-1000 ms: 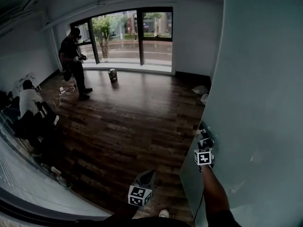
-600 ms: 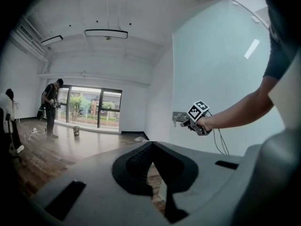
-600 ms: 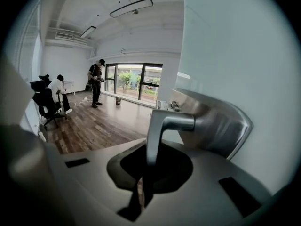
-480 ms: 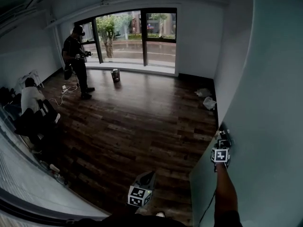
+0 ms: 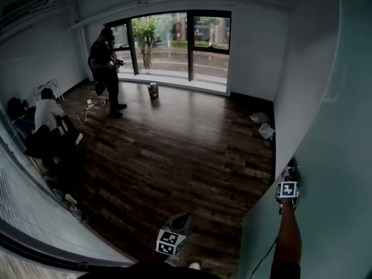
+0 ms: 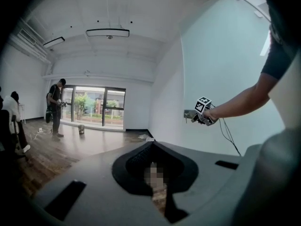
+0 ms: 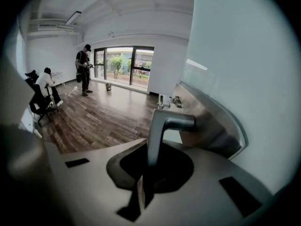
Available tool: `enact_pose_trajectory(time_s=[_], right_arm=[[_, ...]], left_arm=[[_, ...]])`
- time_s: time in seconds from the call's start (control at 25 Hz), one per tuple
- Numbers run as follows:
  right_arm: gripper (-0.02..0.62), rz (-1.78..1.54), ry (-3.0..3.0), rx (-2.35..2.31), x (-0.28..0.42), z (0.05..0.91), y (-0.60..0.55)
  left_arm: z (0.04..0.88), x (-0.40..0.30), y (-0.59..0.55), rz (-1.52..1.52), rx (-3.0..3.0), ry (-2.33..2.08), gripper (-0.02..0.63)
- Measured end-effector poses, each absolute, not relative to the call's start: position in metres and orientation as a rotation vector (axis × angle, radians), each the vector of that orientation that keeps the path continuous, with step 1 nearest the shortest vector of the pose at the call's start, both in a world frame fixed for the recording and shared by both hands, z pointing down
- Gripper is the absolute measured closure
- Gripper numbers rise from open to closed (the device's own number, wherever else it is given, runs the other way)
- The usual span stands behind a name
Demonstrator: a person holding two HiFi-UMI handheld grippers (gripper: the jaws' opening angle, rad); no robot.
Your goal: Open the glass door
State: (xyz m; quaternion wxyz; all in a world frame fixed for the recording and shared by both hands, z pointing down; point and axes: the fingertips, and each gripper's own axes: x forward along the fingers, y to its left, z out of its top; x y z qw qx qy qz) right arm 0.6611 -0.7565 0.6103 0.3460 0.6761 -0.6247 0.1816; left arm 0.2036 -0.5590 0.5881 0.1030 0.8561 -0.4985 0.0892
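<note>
Right gripper view shows the glass door (image 7: pixel 235 55) as a pale, frosted pane filling the right side, with a brushed metal lever handle (image 7: pixel 162 126) on its plate. The right gripper (image 7: pixel 149 173) is clamped on that lever. The left gripper (image 6: pixel 157 187) hangs over the wooden floor (image 5: pixel 174 144), jaws together, empty.

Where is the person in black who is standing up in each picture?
Head view: the standing person is upper left, before the window.
Left gripper view: the person is far left, at middle height.
Right gripper view: the person is upper left.
Shared landmark: the big window behind the person.
</note>
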Motion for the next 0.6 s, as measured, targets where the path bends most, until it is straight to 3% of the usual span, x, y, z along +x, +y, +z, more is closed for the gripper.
enact_pose_trajectory(time_s=[0.16, 0.32, 0.6], right_arm=[[0.562, 0.413, -1.514, 1.741, 0.675, 0.595, -0.751], [0.404, 0.375, -1.520, 1.776, 0.676, 0.581, -0.748], [0.387, 0.002, -1.480, 2.174, 0.654, 0.505, -0.685]], left_arm=[[0.584, 0.197, -0.556, 0.270, 2.510, -1.493, 0.600], [0.583, 0.184, -0.549, 0.259, 2.496, -1.510, 0.600], [0.585, 0.148, -0.520, 0.241, 2.496, -1.506, 0.600]])
